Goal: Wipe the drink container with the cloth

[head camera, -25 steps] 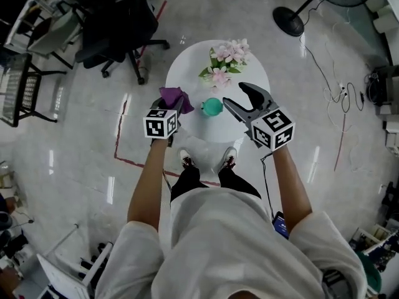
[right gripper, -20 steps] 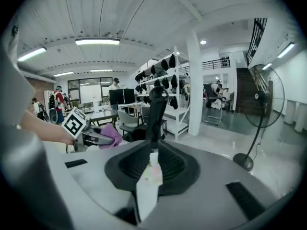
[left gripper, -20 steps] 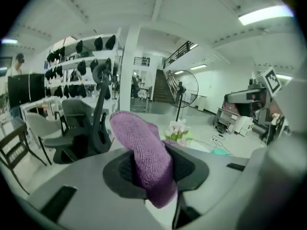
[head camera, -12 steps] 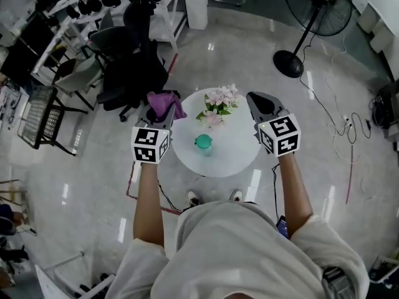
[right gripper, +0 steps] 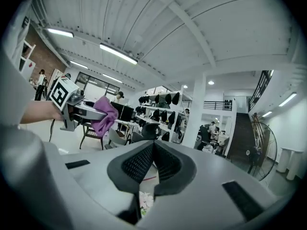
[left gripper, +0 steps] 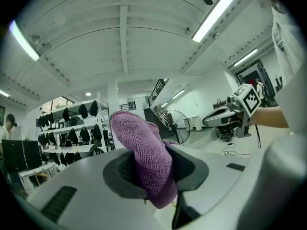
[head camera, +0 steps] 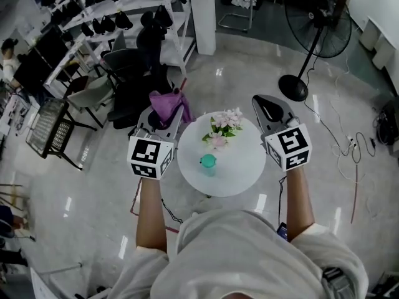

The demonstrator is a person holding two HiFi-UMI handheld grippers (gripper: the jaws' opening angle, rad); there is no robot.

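Note:
A small teal drink container (head camera: pixel 207 162) stands on the round white table (head camera: pixel 243 173) far below, in front of a pink flower bouquet (head camera: pixel 223 126). My left gripper (head camera: pixel 166 113) is raised high at the table's left, shut on a purple cloth (head camera: pixel 164 107) that bulges out between its pads (left gripper: pixel 144 163). My right gripper (head camera: pixel 269 109) is held up at the table's right with its jaws shut and nothing between them (right gripper: pixel 153 163). Both grippers point level, well above the table. Each shows in the other's gripper view.
Black office chairs (head camera: pixel 134 83) and a shelf unit (head camera: pixel 118 11) stand beyond the table at the left. A standing fan (head camera: pixel 312 23) is at the back right, with cables (head camera: pixel 352 148) on the floor. A white pillar (head camera: pixel 204 11) rises behind.
Both grippers have risen well above the table, so the table and container look smaller and lower. The right gripper's jaws went from wide open to shut, with nothing in them. The cloth stayed held.

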